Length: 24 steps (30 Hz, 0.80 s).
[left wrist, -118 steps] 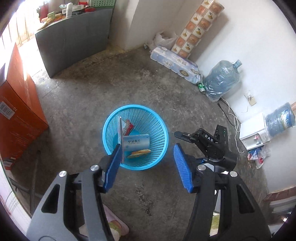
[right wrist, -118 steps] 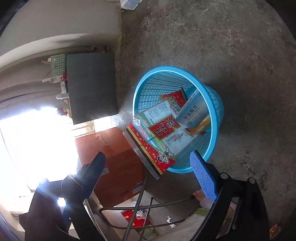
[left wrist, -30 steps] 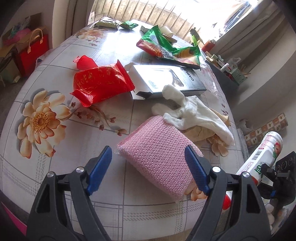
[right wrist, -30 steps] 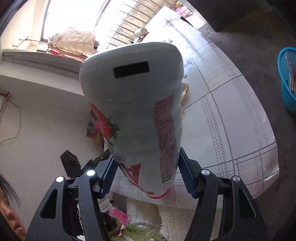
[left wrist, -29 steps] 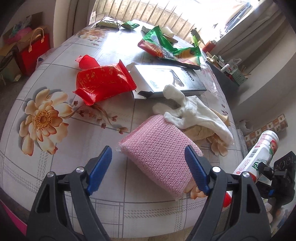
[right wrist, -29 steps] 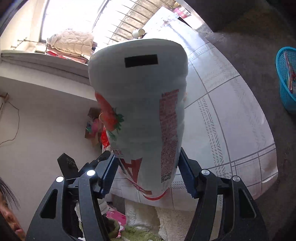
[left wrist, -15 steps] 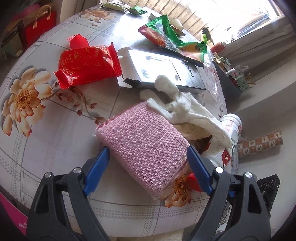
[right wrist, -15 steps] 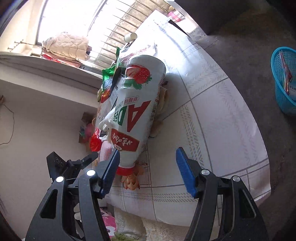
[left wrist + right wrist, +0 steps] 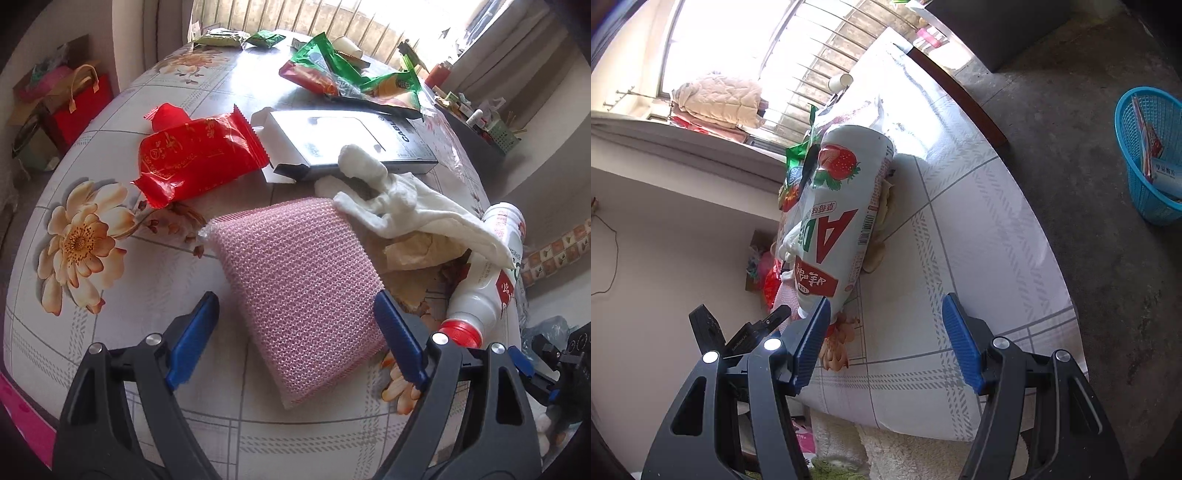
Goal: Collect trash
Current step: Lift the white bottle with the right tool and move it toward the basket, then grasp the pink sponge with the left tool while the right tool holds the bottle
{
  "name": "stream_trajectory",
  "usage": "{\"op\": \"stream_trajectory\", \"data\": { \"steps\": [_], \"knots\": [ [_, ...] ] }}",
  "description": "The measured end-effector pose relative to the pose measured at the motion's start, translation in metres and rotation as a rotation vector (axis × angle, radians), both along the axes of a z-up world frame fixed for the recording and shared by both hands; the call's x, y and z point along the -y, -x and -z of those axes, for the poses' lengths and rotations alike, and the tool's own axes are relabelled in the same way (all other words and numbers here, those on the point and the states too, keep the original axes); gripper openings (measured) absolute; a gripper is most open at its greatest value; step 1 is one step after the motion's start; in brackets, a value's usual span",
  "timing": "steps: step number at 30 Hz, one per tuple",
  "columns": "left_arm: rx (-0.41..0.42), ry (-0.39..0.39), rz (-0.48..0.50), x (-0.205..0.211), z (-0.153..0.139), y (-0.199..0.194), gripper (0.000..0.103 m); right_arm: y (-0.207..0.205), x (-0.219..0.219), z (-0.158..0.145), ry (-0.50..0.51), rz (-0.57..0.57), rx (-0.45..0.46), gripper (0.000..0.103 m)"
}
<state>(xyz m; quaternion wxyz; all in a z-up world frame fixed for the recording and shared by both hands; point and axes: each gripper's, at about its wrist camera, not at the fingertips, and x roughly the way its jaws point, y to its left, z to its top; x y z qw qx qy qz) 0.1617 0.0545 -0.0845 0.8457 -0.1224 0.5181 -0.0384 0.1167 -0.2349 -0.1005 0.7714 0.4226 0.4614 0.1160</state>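
Seen from the left wrist, far left on the flowered tabletop: a red snack wrapper, lying flat near the rim. Just right of it, a grey box with an open flap. Beyond the box, toward the barred window, a heap of green wrappers. Nearer the camera, a pink mesh scrubber lying between the spread blue fingers of the left gripper, released and gripping nothing; right pad just beside the scrubber's edge, left pad clear of it. Draped over the scrubber's far corner, a white glove, with crumpled brown paper below. Far right, a white drink bottle with a red cap, on its side near the tabletop edge.

Seen from the right wrist, the same bottle, strawberry label upward, lying on the tabletop, cap end toward the camera. Right gripper released, fingers wide apart, holding nothing; left pad just beside the bottle's neck, contact unclear. Far right on the concrete floor, well apart from the tabletop, a blue mesh basket with packets inside.
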Motion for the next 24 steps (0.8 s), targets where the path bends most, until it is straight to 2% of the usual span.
{"op": "stream_trajectory", "data": {
  "steps": [4,9,14,19,24],
  "knots": [
    [-0.004,-0.051,0.010,-0.023,-0.009,0.013,0.082,0.000,0.001,0.000,0.001,0.002,-0.001,0.062],
    [0.044,0.021,-0.010,-0.038,-0.023,0.020,0.084,-0.001,0.000,-0.001,0.018,0.001,-0.006,0.062],
    [0.076,0.005,0.016,-0.020,-0.025,0.008,0.085,0.002,-0.003,-0.004,0.041,0.005,-0.017,0.062],
    [0.056,-0.040,0.027,-0.004,-0.016,-0.007,0.085,0.005,-0.007,-0.006,0.077,0.009,-0.028,0.063],
    [0.064,-0.135,0.057,0.007,-0.009,-0.014,0.085,0.000,-0.019,-0.015,0.128,0.002,-0.011,0.068]
  ]
}}
